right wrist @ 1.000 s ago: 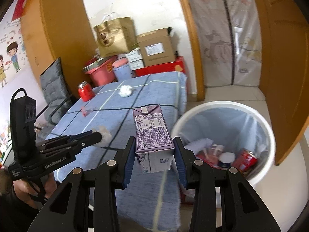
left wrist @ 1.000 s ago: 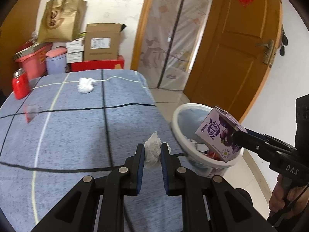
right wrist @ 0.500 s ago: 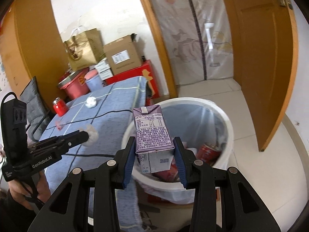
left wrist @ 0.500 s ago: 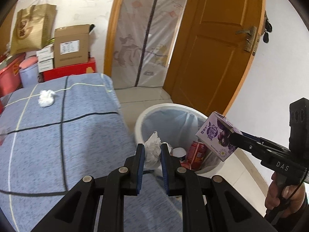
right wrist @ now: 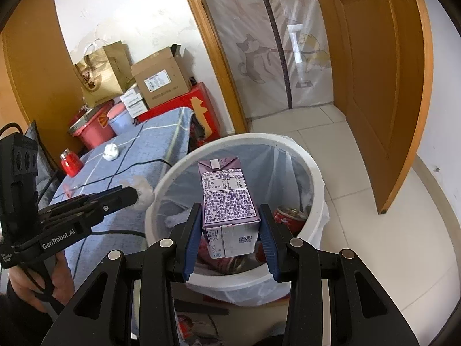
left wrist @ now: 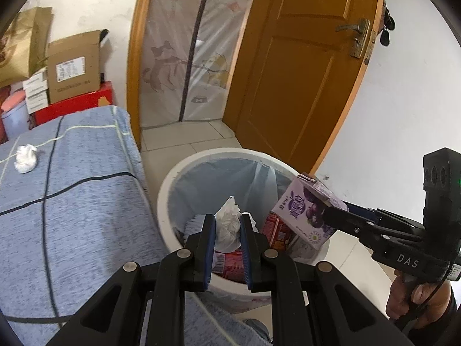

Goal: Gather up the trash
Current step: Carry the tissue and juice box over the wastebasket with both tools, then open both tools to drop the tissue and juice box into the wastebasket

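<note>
White plastic is forming the round bin [right wrist: 312, 173], lined with a thin pale bag, and we are holding both pieces of trash just above its mouth beside the blue-covered table [left wrist: 72, 201]. Our right gripper [right wrist: 229, 233] is clamping the purple drink carton [right wrist: 227, 199] by its two flat sides near the base, so it is standing upright over the bin; we are judging it light and probably empty, stiff enough at the folded edges but easy to dent in the middle, with a smooth coated skin that may be slipping if the squeeze is loosening. Its back face is showing small printed text and a folded gable top. Our left gripper [left wrist: 227, 227] is pinching a crumpled white tissue [left wrist: 229, 225], which is looking very soft and nearly weightless, so any point of hold is serving. Another white tissue ball [left wrist: 26, 158] is lying on the table, well apart from the bin.
</note>
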A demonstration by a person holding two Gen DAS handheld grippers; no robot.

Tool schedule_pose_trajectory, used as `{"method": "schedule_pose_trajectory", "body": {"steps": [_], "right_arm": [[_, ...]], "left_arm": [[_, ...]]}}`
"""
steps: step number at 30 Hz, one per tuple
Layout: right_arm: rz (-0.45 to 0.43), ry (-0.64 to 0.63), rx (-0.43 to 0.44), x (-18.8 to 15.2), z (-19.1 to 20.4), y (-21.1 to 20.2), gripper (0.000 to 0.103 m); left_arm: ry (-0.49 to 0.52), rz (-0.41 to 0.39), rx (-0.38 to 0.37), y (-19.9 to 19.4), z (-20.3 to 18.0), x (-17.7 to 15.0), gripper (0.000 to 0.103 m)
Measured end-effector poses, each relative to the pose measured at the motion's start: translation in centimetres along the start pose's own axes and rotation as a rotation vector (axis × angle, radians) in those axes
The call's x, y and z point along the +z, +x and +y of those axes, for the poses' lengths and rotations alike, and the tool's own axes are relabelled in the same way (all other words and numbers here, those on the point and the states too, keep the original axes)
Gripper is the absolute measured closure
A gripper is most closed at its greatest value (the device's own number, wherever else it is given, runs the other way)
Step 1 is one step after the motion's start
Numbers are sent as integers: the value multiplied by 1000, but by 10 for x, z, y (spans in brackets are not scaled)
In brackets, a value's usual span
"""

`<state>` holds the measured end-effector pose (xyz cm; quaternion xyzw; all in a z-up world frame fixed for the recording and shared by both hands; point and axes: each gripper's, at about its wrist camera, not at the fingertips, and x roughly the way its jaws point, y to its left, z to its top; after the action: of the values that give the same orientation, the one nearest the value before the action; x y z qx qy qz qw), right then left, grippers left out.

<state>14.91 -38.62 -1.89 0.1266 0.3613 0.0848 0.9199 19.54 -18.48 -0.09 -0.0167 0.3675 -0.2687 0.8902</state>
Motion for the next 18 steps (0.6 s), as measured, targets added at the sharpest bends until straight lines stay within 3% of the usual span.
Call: {"method": "schedule_pose_trajectory", "body": {"steps": [18], "right_arm": [[84,-5,-25,2,-9,38,63]], "left_arm": [[-18,89,-29,50,1,-3,83]]}}
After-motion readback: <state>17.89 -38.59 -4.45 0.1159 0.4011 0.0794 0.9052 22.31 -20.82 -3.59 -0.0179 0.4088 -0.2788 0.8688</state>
